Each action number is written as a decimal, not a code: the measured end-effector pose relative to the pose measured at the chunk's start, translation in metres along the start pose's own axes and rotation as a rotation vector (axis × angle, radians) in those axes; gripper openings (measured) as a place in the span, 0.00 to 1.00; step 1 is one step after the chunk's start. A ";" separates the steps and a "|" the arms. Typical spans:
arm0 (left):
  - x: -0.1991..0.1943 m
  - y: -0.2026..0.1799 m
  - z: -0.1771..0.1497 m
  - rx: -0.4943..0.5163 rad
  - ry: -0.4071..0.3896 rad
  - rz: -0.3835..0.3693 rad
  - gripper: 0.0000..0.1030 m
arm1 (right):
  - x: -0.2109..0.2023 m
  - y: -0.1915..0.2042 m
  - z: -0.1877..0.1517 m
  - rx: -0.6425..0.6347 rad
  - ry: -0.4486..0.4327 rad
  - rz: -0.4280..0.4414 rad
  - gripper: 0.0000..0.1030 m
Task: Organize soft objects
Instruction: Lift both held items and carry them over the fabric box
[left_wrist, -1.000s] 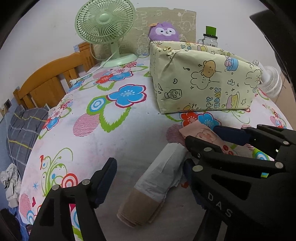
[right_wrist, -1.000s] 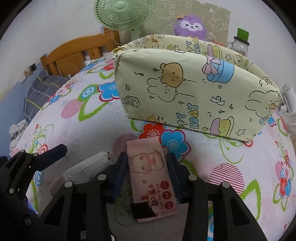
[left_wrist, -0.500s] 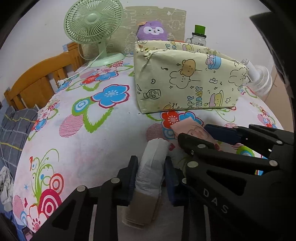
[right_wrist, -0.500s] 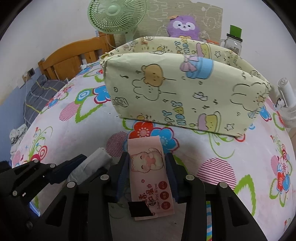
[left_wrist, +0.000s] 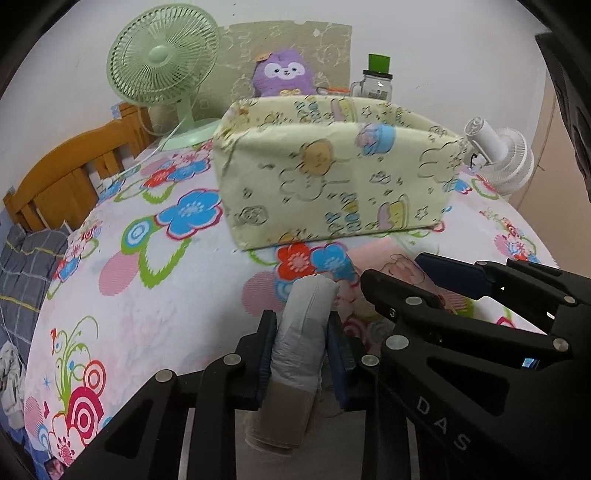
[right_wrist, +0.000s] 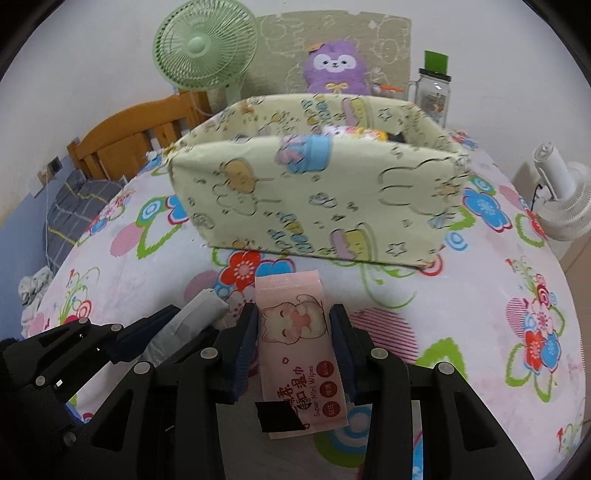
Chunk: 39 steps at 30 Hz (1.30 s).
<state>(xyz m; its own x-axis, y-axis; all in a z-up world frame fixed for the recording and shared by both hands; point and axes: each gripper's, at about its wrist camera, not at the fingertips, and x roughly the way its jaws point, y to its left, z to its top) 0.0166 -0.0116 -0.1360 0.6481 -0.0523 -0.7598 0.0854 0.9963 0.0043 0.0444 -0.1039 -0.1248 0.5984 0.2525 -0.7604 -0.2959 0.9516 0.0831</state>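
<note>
Both grippers now hold something. A second ago the left gripper (left_wrist: 301, 354) was wide open; now its jaws squeeze the grey roll (left_wrist: 303, 325). The right gripper (right_wrist: 293, 350) grips the pink wipes pack (right_wrist: 299, 347). Both probably ride just above the table, headed for the box (right_wrist: 317, 199) at 12 o'clock.

A plain white wall (left_wrist: 55, 66) is running behind the table draped in a flowered white cloth (left_wrist: 147, 288). At ten o'clock an orange wooden bed frame (left_wrist: 66, 173) is standing, with grey checked bedding (left_wrist: 22, 266) lying at nine.
</note>
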 end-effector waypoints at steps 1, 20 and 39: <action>-0.002 -0.003 0.002 0.004 -0.005 -0.001 0.26 | -0.003 -0.003 0.001 0.005 -0.006 -0.002 0.41; -0.034 -0.033 0.028 0.055 -0.073 -0.023 0.26 | -0.052 -0.026 0.016 0.045 -0.090 -0.039 0.42; -0.073 -0.041 0.051 0.080 -0.147 -0.007 0.26 | -0.093 -0.026 0.038 0.047 -0.161 -0.039 0.42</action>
<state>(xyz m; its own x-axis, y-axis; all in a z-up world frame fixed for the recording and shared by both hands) 0.0046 -0.0518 -0.0476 0.7503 -0.0740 -0.6570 0.1466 0.9876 0.0561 0.0246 -0.1452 -0.0321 0.7216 0.2360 -0.6509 -0.2369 0.9675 0.0882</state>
